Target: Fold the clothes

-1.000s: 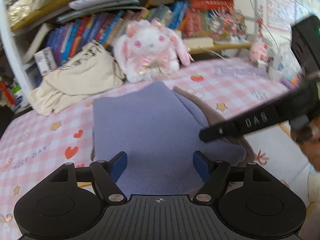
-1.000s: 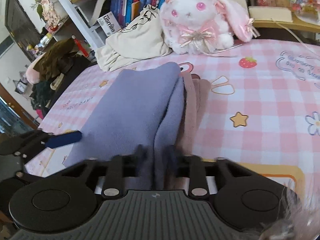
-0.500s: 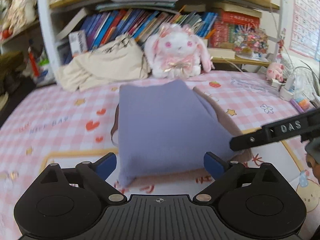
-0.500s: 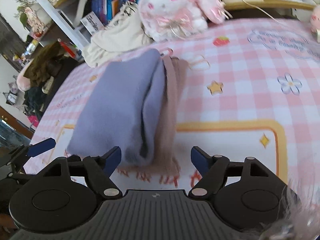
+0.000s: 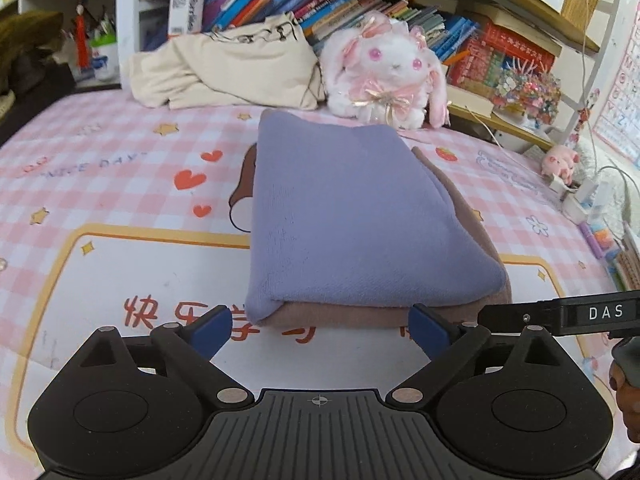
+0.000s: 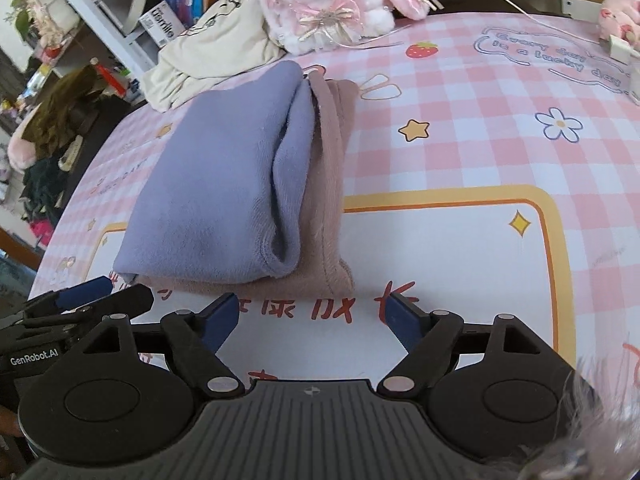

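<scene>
The left gripper [image 5: 320,330] sits at the bottom centre of its view, spread wide and holding nothing, its blue pads just short of the near edge of the folded stack. The right gripper [image 6: 312,318] is likewise wide and empty, low in its own frame, with the stack's near right corner just beyond its tips.

The stack fills the middle of both views: a purple cloth [image 5: 352,216] folded into a thick rectangle, lying on a brown cloth [image 5: 344,316] that shows along the near edge and the right side. Both lie on the mat [image 5: 120,184] covering the desk.

The fold looks essentially finished, so the step in hand is probably release and tidy-up. To do it well, both grippers should draw back without snagging the near hem. If squaring is wanted, press the loose purple flap [image 6: 292,184] at the right side flat rather than pinching it, since a pinch could lift the layers apart.

Both cloths look soft and fleecy, with rounded, puffy folds that will spring open a little. The mat is smooth, pink-checked and printed. In the upper part of the left view rest a plush rabbit [image 5: 384,68] and a crumpled cream bag [image 5: 228,68].
</scene>
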